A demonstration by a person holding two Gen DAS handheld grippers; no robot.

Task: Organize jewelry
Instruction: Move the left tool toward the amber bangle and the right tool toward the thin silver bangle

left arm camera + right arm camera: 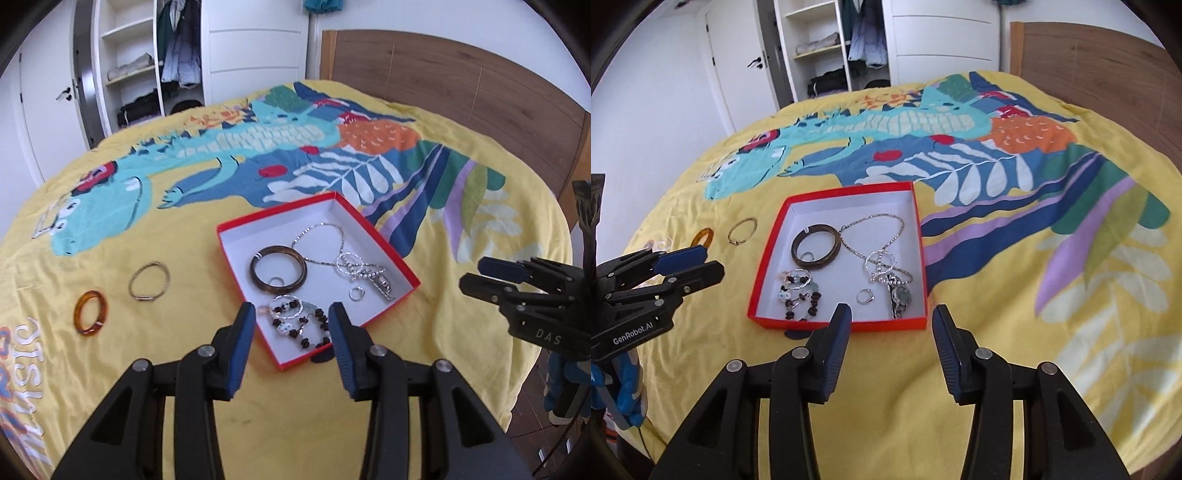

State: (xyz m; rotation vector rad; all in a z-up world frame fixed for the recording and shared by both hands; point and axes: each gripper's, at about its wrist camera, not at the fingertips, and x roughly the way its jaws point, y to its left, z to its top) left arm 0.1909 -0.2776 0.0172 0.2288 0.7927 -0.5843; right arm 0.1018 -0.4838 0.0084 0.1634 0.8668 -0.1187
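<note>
A red box (384, 254) (768, 243) with a white inside lies on the yellow bedspread. It holds a dark brown bangle (277, 274) (816, 246), a silver chain (321, 240) (875, 232), a watch (900, 295), small rings (357, 294) (865, 295) and a beaded bracelet (295, 325) (801, 291). Left of the box lie an amber bangle (90, 312) (703, 236) and a thin metal bangle (149, 281) (742, 230). My left gripper (293, 343) is open above the box's near corner, empty. My right gripper (890, 339) is open above the box's near edge, empty.
The bedspread (110, 369) carries a colourful crocodile print. A wooden headboard (461, 92) stands at the far right. An open wardrobe (147, 62) with shelves and hanging clothes and a white door are behind the bed. The bed's edge falls off at the right (546, 369).
</note>
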